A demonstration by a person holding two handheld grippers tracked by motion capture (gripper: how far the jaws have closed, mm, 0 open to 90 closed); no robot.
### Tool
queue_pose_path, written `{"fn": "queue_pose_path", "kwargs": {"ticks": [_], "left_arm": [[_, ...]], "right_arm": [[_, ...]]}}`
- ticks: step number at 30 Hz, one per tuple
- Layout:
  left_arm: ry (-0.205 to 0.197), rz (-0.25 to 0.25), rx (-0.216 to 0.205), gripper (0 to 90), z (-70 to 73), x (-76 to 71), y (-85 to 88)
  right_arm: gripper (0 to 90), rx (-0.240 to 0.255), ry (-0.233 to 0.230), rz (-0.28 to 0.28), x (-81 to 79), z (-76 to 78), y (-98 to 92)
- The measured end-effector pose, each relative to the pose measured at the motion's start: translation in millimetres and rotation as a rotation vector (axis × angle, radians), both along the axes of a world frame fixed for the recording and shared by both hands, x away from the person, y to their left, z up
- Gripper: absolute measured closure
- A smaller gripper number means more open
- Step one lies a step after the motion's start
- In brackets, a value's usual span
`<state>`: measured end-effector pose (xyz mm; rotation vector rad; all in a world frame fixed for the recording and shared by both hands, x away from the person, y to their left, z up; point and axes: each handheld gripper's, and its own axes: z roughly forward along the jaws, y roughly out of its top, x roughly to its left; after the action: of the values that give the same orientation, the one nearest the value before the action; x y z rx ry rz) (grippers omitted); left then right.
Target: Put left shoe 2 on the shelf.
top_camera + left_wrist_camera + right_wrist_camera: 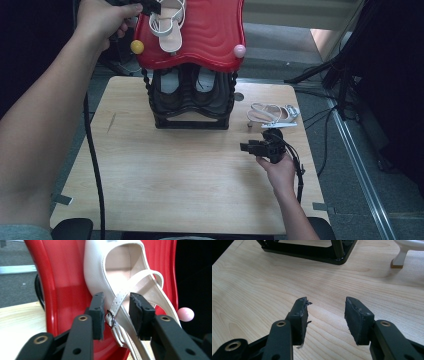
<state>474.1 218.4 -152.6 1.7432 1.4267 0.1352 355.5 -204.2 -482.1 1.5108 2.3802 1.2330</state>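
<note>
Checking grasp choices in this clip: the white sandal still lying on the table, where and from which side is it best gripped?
Probably by the straps at the heel end of the sandal. It lies on its side right of the rack, straps looped clear of the sole, thin enough for jaws. The open right gripper sits just in front of it, so coming from the person's side and above looks easiest.

White strappy sandal atop red shelf

Left black two-jaw gripper: flat black arms with brass-ringed pivot holes, tipped by rectangular black foam pads. Right black two-jaw gripper: same build, its pads frayed and torn at the edges. A black cable trails behind the left gripper. Forearms bare; a grey sleeve edge covers the left upper arm.
</note>
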Motion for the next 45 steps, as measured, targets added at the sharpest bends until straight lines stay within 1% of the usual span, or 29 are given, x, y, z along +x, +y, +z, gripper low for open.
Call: {"fn": "queue_pose_path", "kwargs": {"ticks": [2,3,5,7,9,11,14,15,16,18,20,23,26,28,30,33,36,37,39,40,42,45], "left_arm": [[-0.007,-0.006,0.016,63.2,3.2,-1.8,3.1],[-0.006,-0.007,0.014,62.1,4.8,-2.6,4.9],[-0.022,0.001,0.026,61.2,8.7,-5.7,9.3],[-0.026,-0.008,0.010,59.6,11.8,-8.1,14.9],[-0.037,0.002,0.016,58.5,14.7,-11.2,19.9],[-0.040,-0.005,0.022,57.6,16.8,-14.2,25.0],[-0.040,-0.006,0.039,56.0,17.4,-17.8,32.4],[-0.032,-0.008,0.047,55.9,17.2,-19.0,35.0],[-0.037,-0.007,0.058,55.9,16.5,-20.6,37.7],[-0.040,-0.012,0.051,55.7,14.7,-24.3,44.6],[-0.039,-0.008,0.061,55.2,11.3,-27.8,51.6],[-0.039,-0.004,0.063,54.2,4.9,-32.1,61.0],[-0.042,0.006,0.076,53.5,-2.0,-35.8,67.0],[-0.037,0.001,0.072,53.2,-7.3,-37.9,71.4],[-0.033,-0.003,0.078,53.0,-12.9,-40.3,74.9],[-0.031,0.003,0.075,52.5,-22.1,-43.4,80.5],[-0.025,0.006,0.081,52.0,-33.1,-45.4,84.8],[-0.022,0.003,0.074,52.0,-36.8,-45.9,86.4],[-0.016,0.006,0.077,51.6,-44.3,-47.0,88.5],[-0.019,0.007,0.077,51.4,-48.5,-47.8,89.4],[-0.014,-0.004,0.059,50.6,-58.5,-49.8,91.2],[0.004,-0.006,0.059,50.3,-74.5,-52.5,96.4]], "right_arm": [[54.1,0.001,0.000,-0.001,0.1,0.1,-0.2],[54.1,0.001,0.002,-0.001,0.2,0.0,-0.2],[54.1,0.000,0.003,-0.001,0.4,0.1,-0.4],[54.1,0.001,0.002,-0.003,0.4,0.3,-0.7],[54.1,0.000,0.004,-0.005,0.5,0.3,-0.9],[54.1,0.001,0.005,-0.004,0.7,0.3,-1.3],[54.1,0.001,0.005,-0.005,0.8,0.5,-1.4],[54.1,0.001,0.005,-0.006,0.8,0.5,-1.5],[54.1,0.003,0.005,-0.006,0.8,0.6,-1.5],[54.1,0.000,0.003,-0.006,0.6,0.8,-1.7],[54.2,0.004,0.006,-0.007,0.6,1.0,-2.1],[54.2,0.002,0.004,-0.009,1.0,0.9,-2.7],[54.1,0.002,0.002,-0.008,1.0,0.9,-2.3],[54.2,0.002,0.001,-0.008,0.8,1.1,-2.2],[54.2,0.003,0.001,-0.008,0.8,1.1,-2.3],[54.2,0.003,0.000,-0.008,0.9,1.0,-2.5],[54.2,0.006,-0.002,-0.006,0.7,1.4,-2.3],[54.2,0.008,-0.007,-0.005,0.4,1.6,-2.1],[54.4,0.012,-0.010,-0.002,0.0,2.0,-1.8],[54.5,0.010,-0.009,-0.001,-0.1,2.1,-1.6],[54.4,0.005,-0.007,-0.001,-0.6,2.6,-1.2],[54.4,0.005,-0.012,0.000,-1.1,3.3,-1.5]]}}
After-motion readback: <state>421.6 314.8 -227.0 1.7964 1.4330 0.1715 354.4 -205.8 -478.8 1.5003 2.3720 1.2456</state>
